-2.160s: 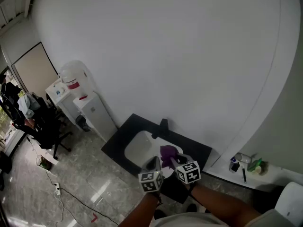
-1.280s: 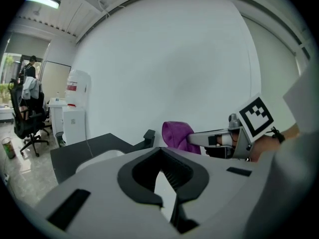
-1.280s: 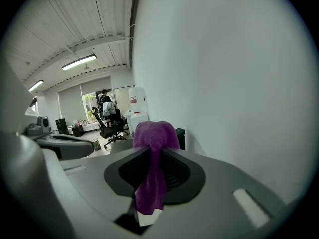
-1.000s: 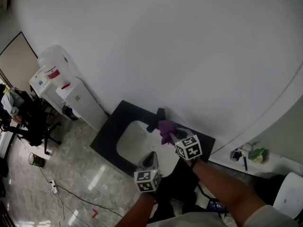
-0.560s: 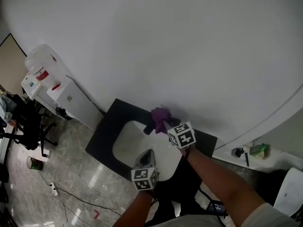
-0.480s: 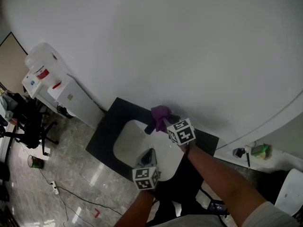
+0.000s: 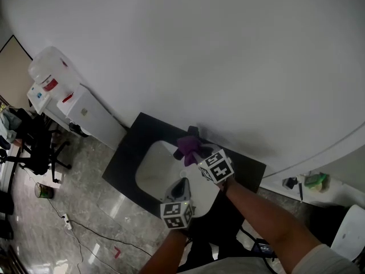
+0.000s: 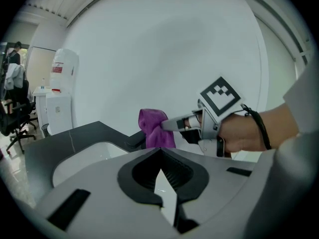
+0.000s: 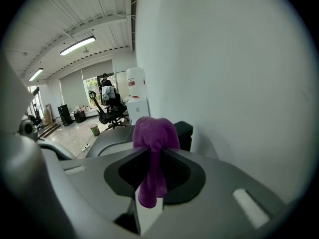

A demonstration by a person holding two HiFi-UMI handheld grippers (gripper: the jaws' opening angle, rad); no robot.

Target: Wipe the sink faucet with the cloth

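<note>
My right gripper (image 7: pixel 197 156) is shut on a purple cloth (image 7: pixel 187 145), which it presses against the black faucet (image 7: pixel 194 132) at the back of the white sink (image 7: pixel 151 170). In the right gripper view the cloth (image 9: pixel 152 133) bulges out of the closed jaws, with the faucet (image 9: pixel 183 131) just behind it. My left gripper (image 7: pixel 181 186) hovers shut and empty over the basin's front edge. The left gripper view, past that gripper's jaws (image 8: pixel 160 151), shows the right gripper (image 8: pixel 167 126), the cloth (image 8: pixel 155 128) and the faucet's spout (image 8: pixel 135 141) partly hidden behind the cloth.
The sink sits in a black counter (image 7: pixel 128 153) against a white wall. A water dispenser (image 7: pixel 51 79) and a white cabinet (image 7: pixel 85 113) stand to the left, and an office chair (image 7: pixel 34 147) beyond. A ledge with small bottles (image 7: pixel 311 181) lies to the right.
My right gripper carried the cloth from above the basin up onto the faucet, then slid it down towards the spout. The left gripper stayed low at the sink's front.
</note>
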